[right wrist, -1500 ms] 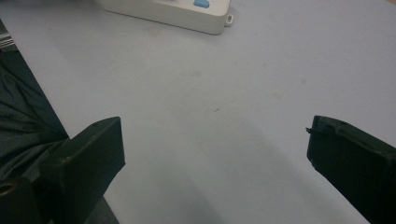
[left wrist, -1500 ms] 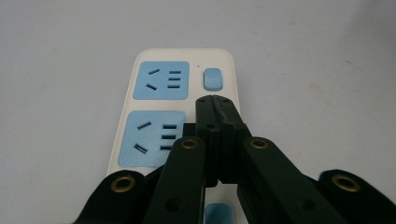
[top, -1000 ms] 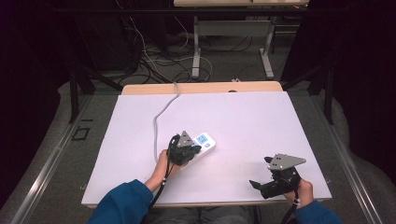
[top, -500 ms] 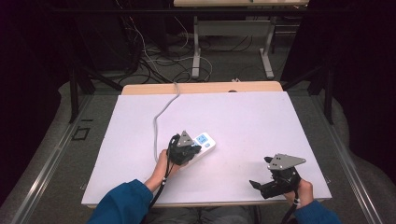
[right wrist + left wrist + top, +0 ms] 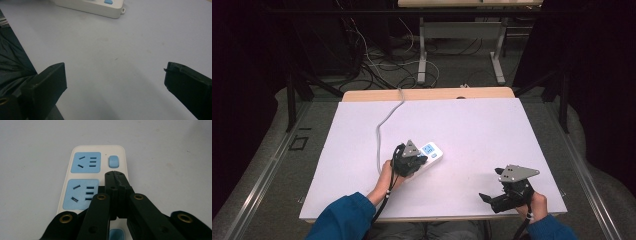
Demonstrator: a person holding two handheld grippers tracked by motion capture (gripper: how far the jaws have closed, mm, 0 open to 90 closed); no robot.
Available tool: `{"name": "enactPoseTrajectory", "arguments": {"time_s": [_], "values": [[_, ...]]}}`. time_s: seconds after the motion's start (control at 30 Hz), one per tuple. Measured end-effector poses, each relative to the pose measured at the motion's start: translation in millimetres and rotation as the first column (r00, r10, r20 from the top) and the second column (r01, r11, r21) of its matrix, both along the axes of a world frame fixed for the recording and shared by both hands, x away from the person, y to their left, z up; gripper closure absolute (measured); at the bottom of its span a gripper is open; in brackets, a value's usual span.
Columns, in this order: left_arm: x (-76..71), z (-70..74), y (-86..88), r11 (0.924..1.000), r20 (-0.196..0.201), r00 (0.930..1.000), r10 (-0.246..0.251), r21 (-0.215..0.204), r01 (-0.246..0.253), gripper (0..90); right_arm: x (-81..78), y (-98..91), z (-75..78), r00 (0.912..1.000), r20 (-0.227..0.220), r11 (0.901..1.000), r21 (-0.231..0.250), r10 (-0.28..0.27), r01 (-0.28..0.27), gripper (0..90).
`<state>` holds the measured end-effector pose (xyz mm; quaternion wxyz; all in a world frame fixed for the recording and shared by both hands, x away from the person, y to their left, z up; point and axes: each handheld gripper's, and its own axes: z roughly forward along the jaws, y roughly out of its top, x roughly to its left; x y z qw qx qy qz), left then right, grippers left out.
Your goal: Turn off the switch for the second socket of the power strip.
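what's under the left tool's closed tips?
The white power strip lies under the left tool: two blue sockets and a blue switch show. The jaws cover the rest of the strip nearer the hand.

nothing visibly shifts: the left gripper (image 5: 412, 162) stays on the power strip (image 5: 430, 152), the right gripper (image 5: 504, 195) stays put.

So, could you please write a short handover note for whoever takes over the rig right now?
Left gripper: shut, empty, tips over the power strip just short of its far blue switch.
Right gripper: open, empty, near the table front edge, apart from the strip.
Strip lies mid-table, cable running to the far edge.
Done: left gripper lined up on the switch.
Left: probably press it; whether it is pressed can't be told.
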<state>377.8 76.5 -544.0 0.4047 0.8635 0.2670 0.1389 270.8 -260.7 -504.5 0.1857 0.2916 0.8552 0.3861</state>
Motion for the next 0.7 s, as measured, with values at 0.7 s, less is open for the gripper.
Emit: {"name": "enactPoseTrajectory", "arguments": {"time_s": [0.7], "values": [[0.6, 4.0, -3.4, 0.999, 0.011, 0.9999, -0.006, 0.044, 0.005, 90.0, -0.3, -0.2, -0.1, 1.0, 0.002, 1.0, 0.005, -0.001, 0.001, 3.4]]}}
